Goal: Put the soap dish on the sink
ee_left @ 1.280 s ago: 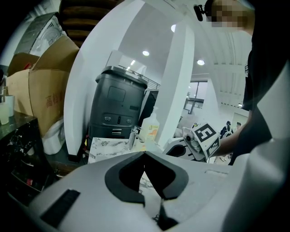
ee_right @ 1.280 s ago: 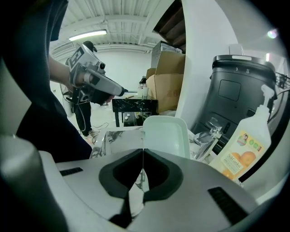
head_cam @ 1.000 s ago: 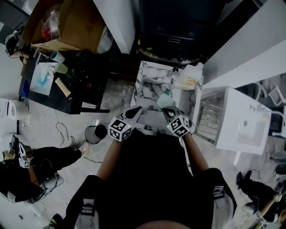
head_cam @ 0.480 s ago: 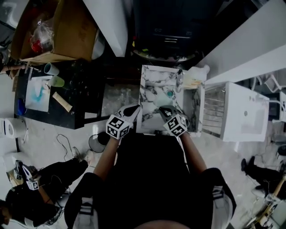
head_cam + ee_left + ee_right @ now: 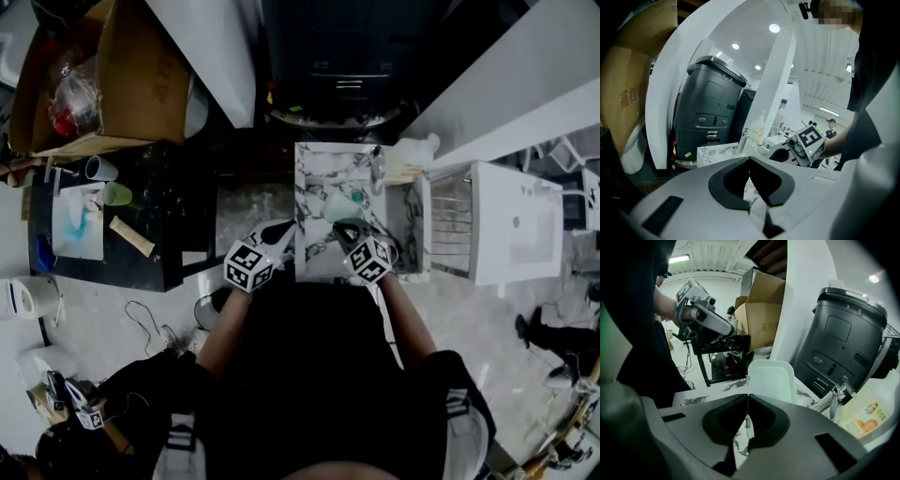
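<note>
The soap dish (image 5: 771, 380), a pale mint rectangular tray, is held by its near edge in my right gripper (image 5: 747, 399), which is shut on it. From the head view the soap dish (image 5: 339, 206) hangs over the marble sink top (image 5: 314, 173), in front of the right gripper (image 5: 349, 230). A chrome faucet (image 5: 375, 167) stands at the top's far right. My left gripper (image 5: 281, 232) sits at the sink's near left edge. Its jaws are shut with nothing in them, as the left gripper (image 5: 750, 160) view shows.
A soap bottle (image 5: 863, 420) stands by the faucet (image 5: 839, 392). Behind the sink is a black bin-like machine (image 5: 342, 56). A cardboard box (image 5: 112, 75) and a black table (image 5: 122, 211) are at left, and a white basin unit (image 5: 520, 234) is at right. A person sits on the floor at lower left.
Both grippers have drifted with the person in front of the marble sink, and the dish stays gripped in the right one. The marble top now lies squarer under the dish.
</note>
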